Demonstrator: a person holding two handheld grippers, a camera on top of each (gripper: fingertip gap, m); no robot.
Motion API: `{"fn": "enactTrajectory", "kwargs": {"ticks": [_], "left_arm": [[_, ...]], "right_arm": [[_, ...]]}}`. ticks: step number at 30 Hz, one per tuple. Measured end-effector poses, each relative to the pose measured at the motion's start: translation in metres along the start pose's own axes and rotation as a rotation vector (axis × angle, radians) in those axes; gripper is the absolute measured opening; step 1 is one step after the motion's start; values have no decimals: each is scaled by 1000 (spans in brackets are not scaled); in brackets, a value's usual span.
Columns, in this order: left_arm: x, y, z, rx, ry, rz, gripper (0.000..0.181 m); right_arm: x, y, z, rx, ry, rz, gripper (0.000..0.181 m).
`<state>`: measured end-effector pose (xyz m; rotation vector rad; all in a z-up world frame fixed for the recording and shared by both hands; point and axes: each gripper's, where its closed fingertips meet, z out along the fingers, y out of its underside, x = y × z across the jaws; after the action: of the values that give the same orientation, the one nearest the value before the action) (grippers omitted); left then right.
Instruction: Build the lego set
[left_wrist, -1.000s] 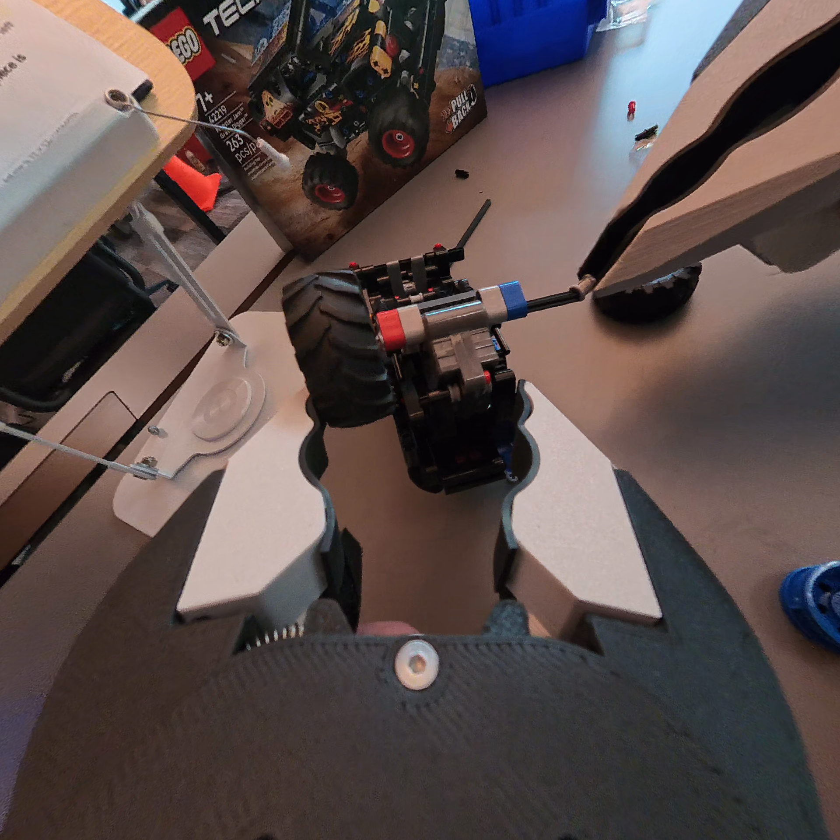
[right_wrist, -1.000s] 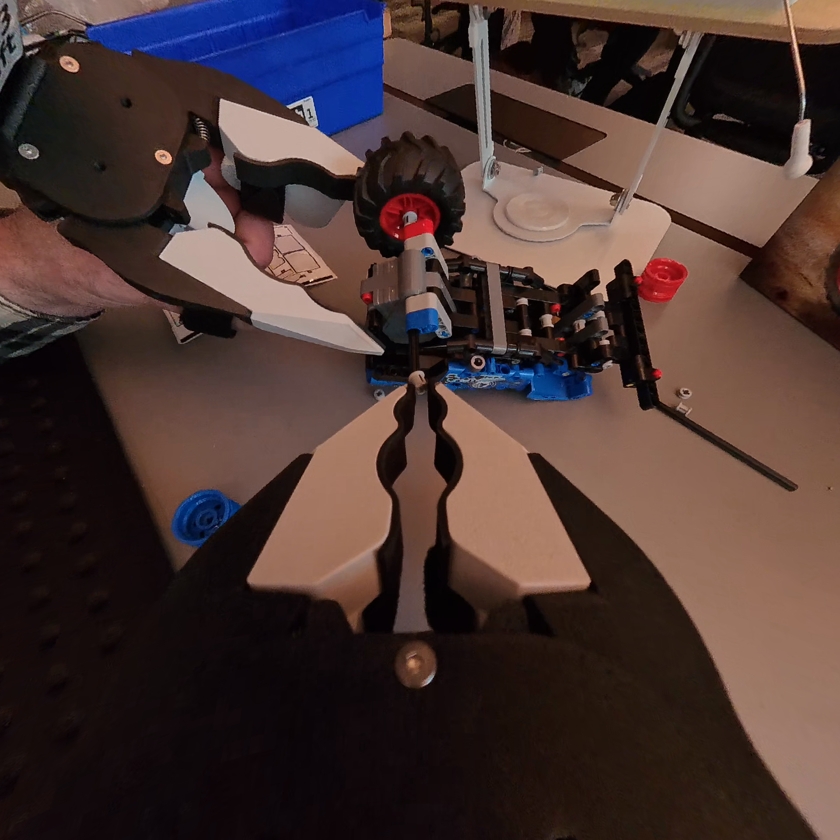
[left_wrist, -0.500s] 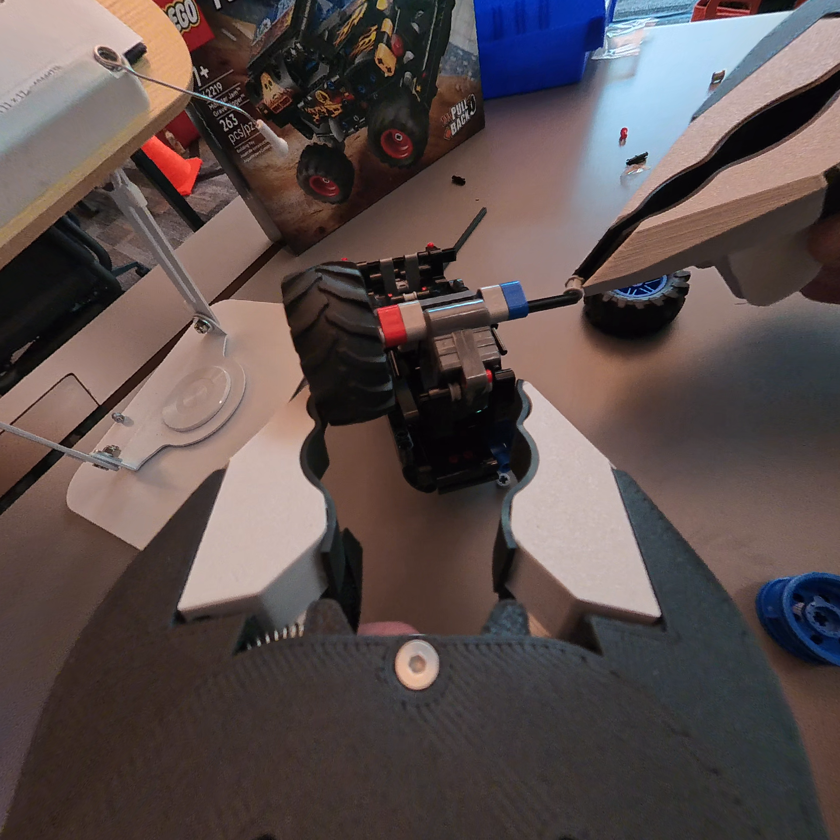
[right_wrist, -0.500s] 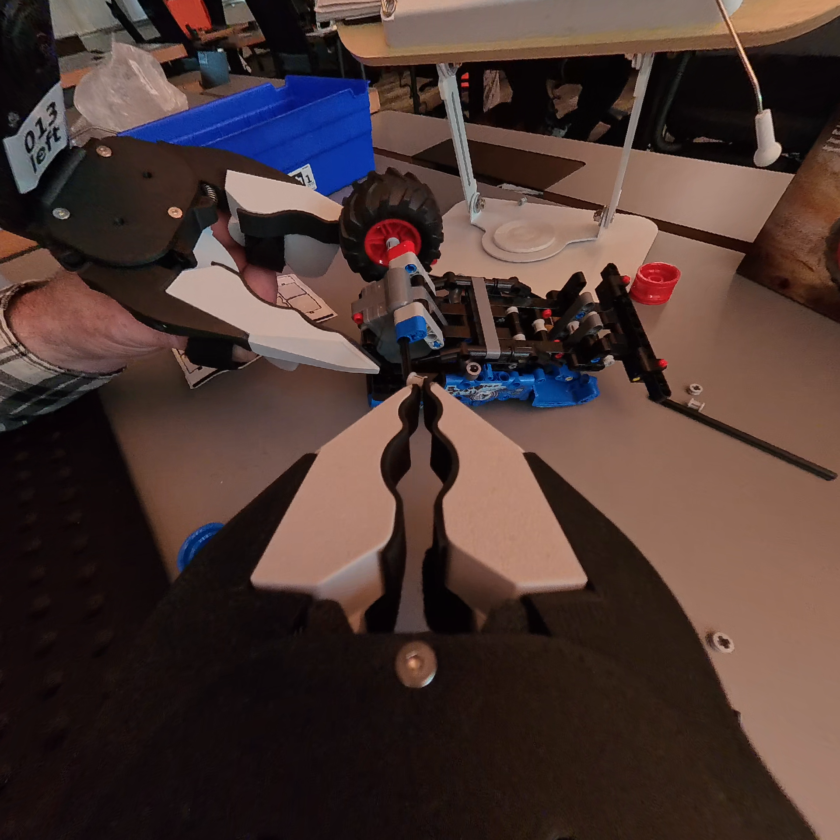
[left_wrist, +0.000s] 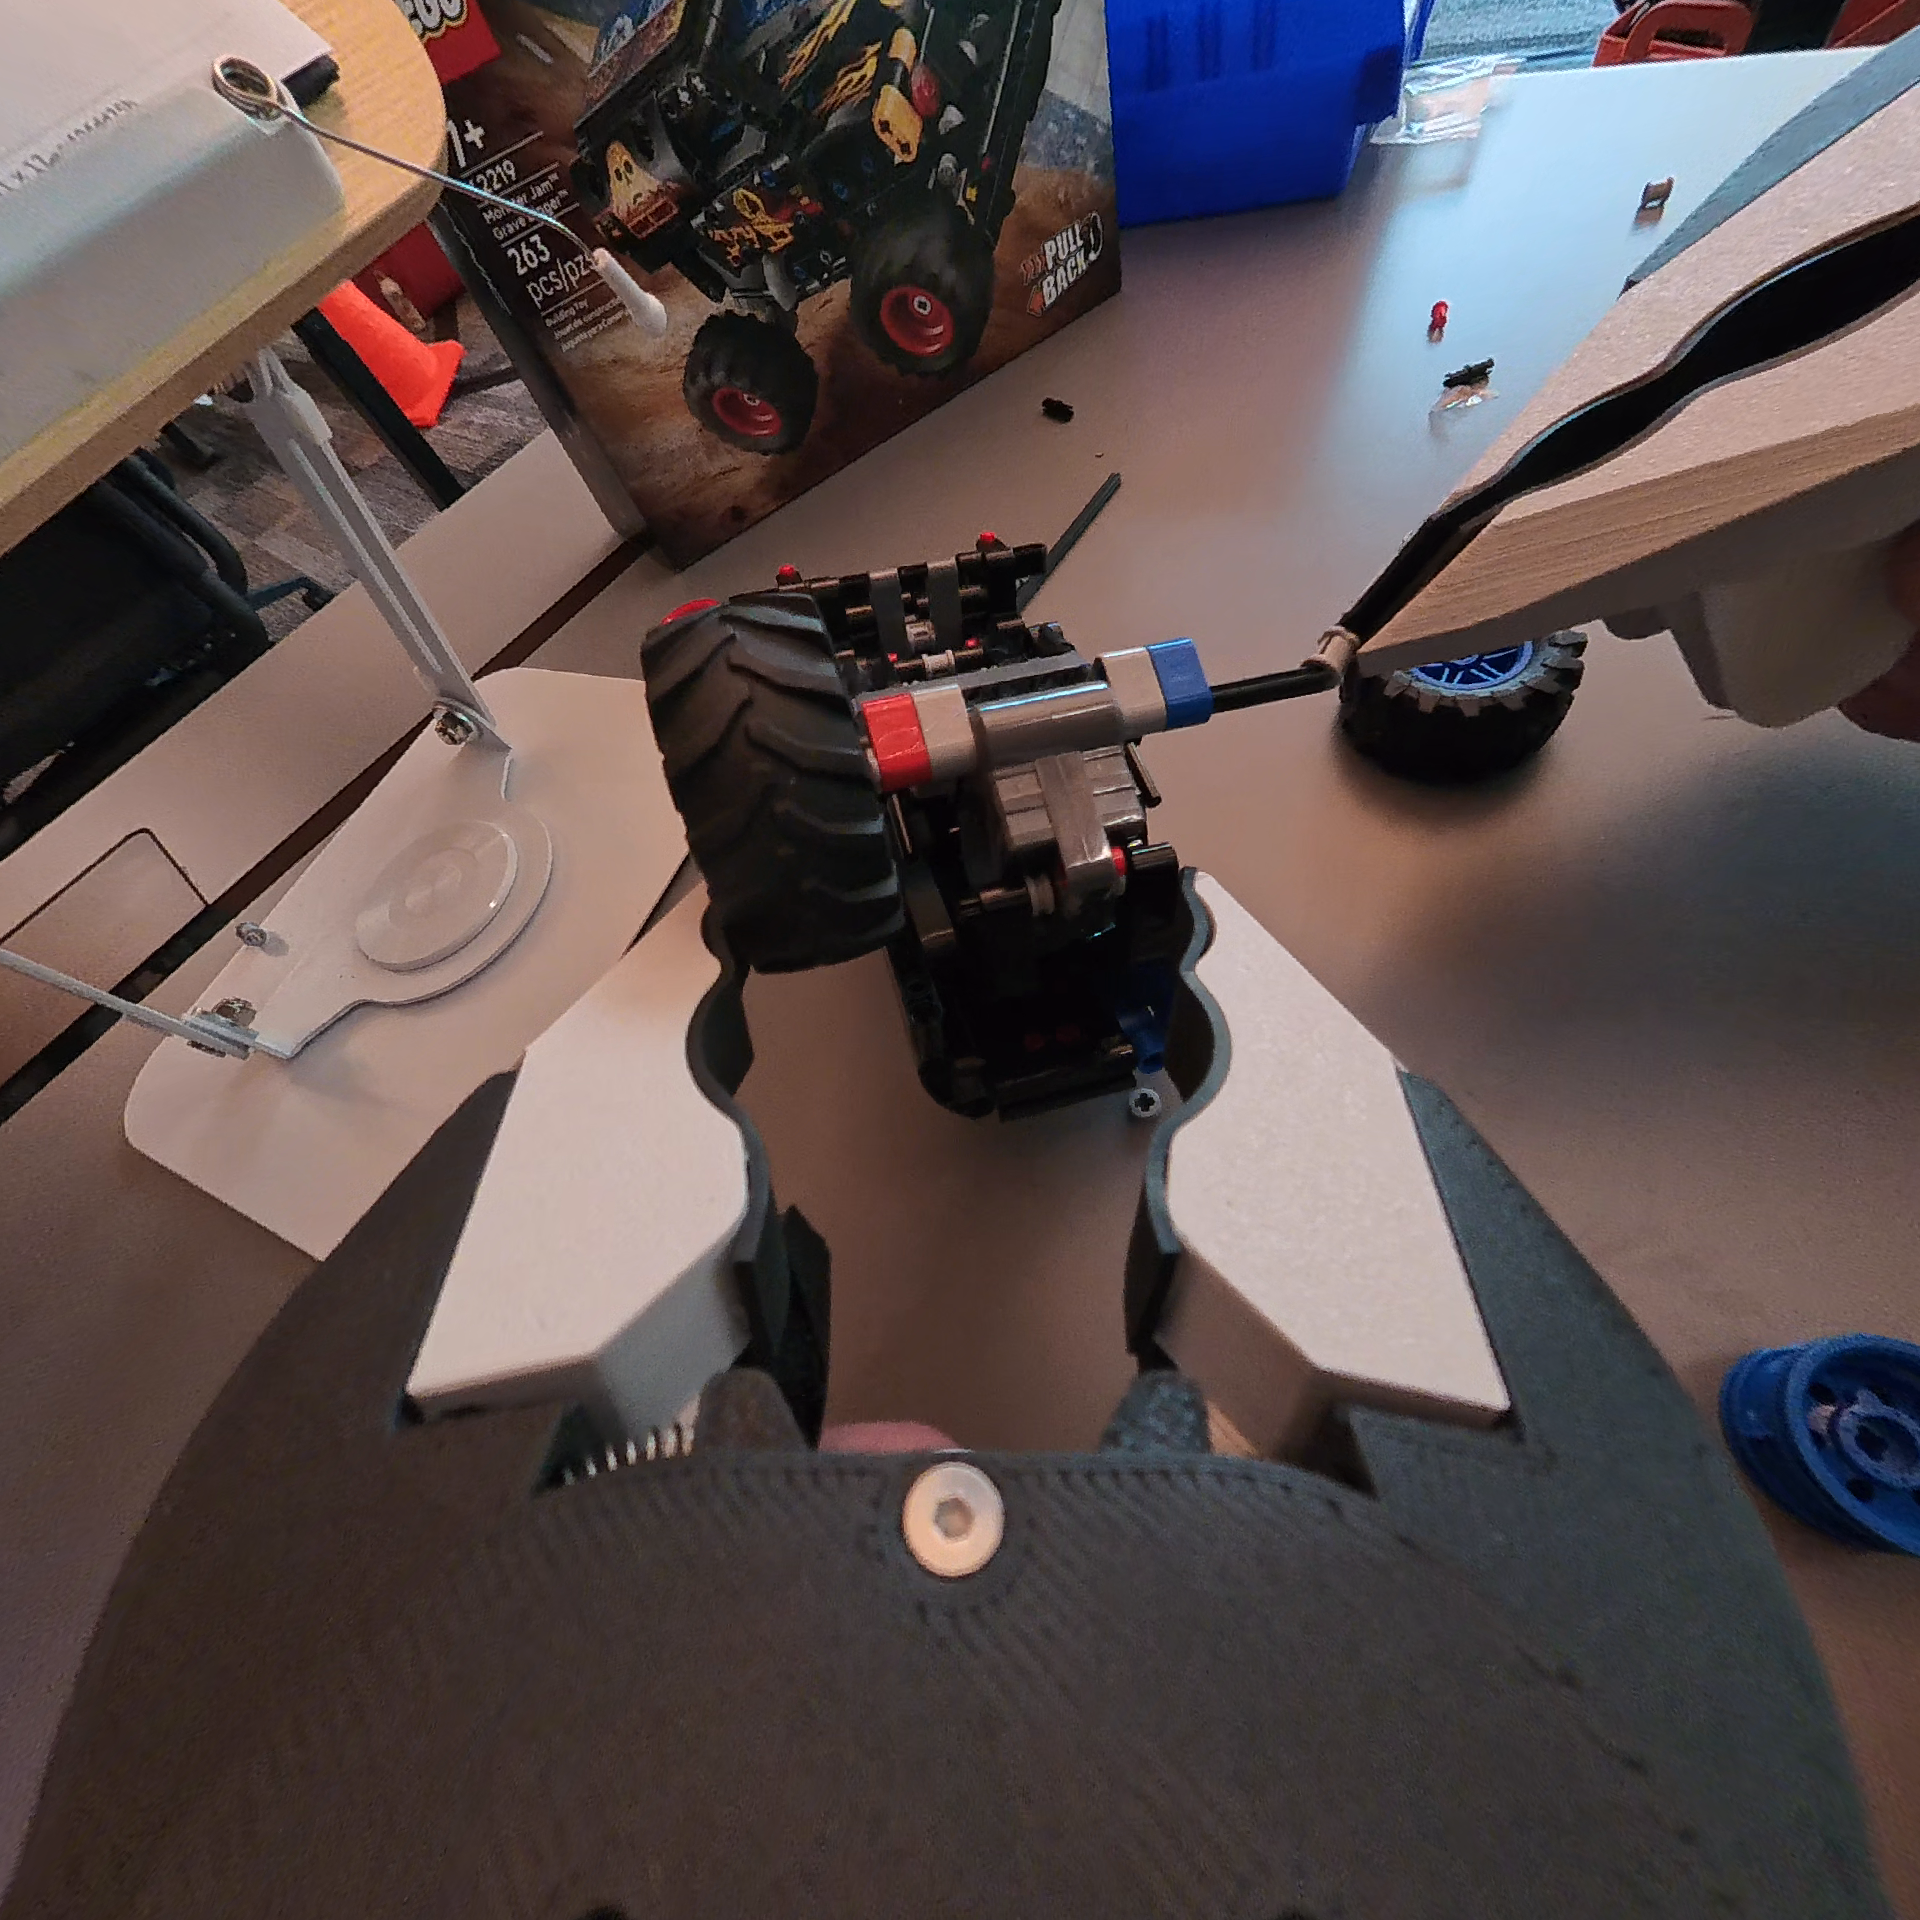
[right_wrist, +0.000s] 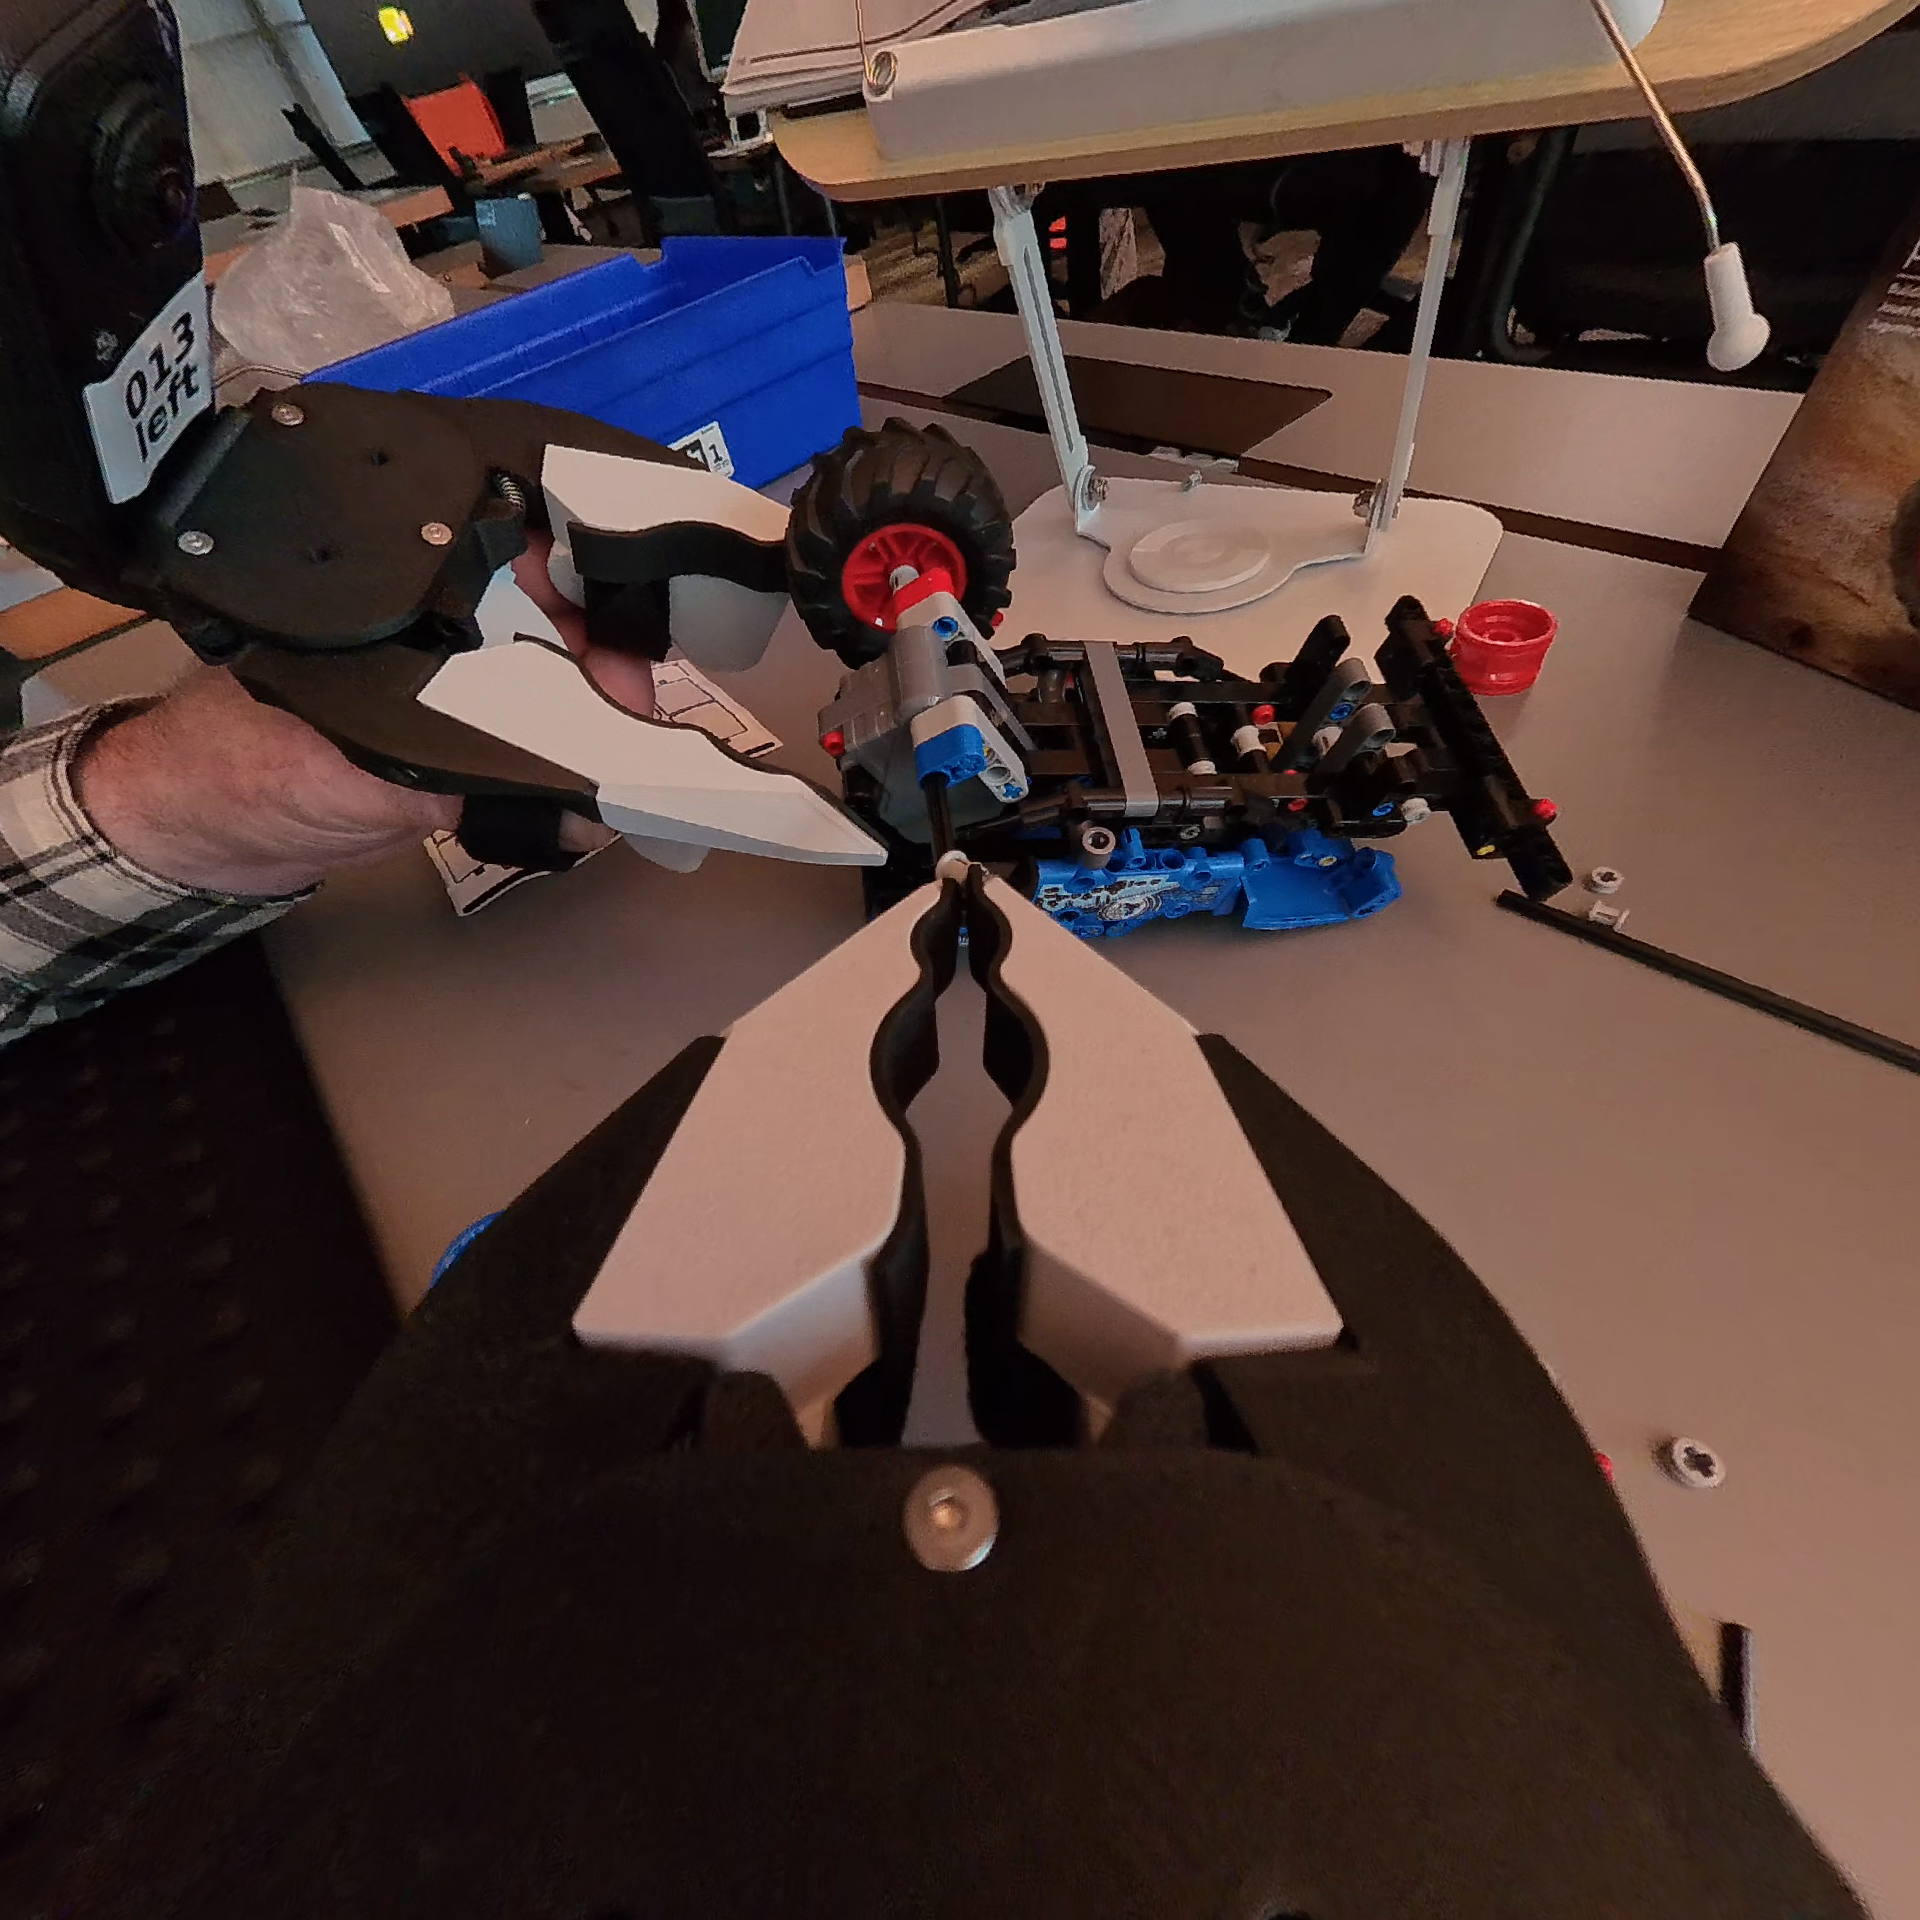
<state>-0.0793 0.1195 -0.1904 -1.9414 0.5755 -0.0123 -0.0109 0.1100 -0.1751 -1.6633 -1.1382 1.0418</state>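
The lego chassis (left_wrist: 1039, 935) lies on its side on the grey table, black frame over a blue base (right_wrist: 1195, 883). A big black tyre with a red rim (right_wrist: 899, 540) sits on one end of its axle. My left gripper (left_wrist: 956, 914) straddles that end, one finger on the tyre (left_wrist: 769, 790) and the other against the frame. A thin black axle (left_wrist: 1257, 688) sticks out of the blue and grey sleeve. My right gripper (right_wrist: 956, 883) is shut on a small pale bush (right_wrist: 951, 864) at the axle's tip; the bush also shows in the left wrist view (left_wrist: 1335, 649).
A blue-rimmed tyre (left_wrist: 1465, 707) lies behind the right gripper, and a loose blue rim (left_wrist: 1839, 1444) at the near right. A red rim (right_wrist: 1501, 644), a long black axle (right_wrist: 1704, 977) and small bushes (right_wrist: 1605, 894) lie beyond the chassis. The set's box (left_wrist: 810, 260), a blue bin (right_wrist: 665, 353) and a white stand base (right_wrist: 1299, 540) ring the area. Left tips and right tips are each some 15 cm from the loose blue rim (left_wrist: 1839, 1444).
Both grippers keep their holds and the chassis has barely moved. The right gripper has tilted up, so more of the blue-rimmed tyre shows behind it.
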Motion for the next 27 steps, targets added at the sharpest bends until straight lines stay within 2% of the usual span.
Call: {"fn": "enactTrajectory", "kwargs": {"ticks": [17,27], "left_arm": [[-1,4,5,-10,-7,-37,80],[-1,3,5,-6,-14,-9,80]], "right_arm": [[-4,6,2,17,-61,135,0],[-1,5,2,25,-57,139,0]]}}
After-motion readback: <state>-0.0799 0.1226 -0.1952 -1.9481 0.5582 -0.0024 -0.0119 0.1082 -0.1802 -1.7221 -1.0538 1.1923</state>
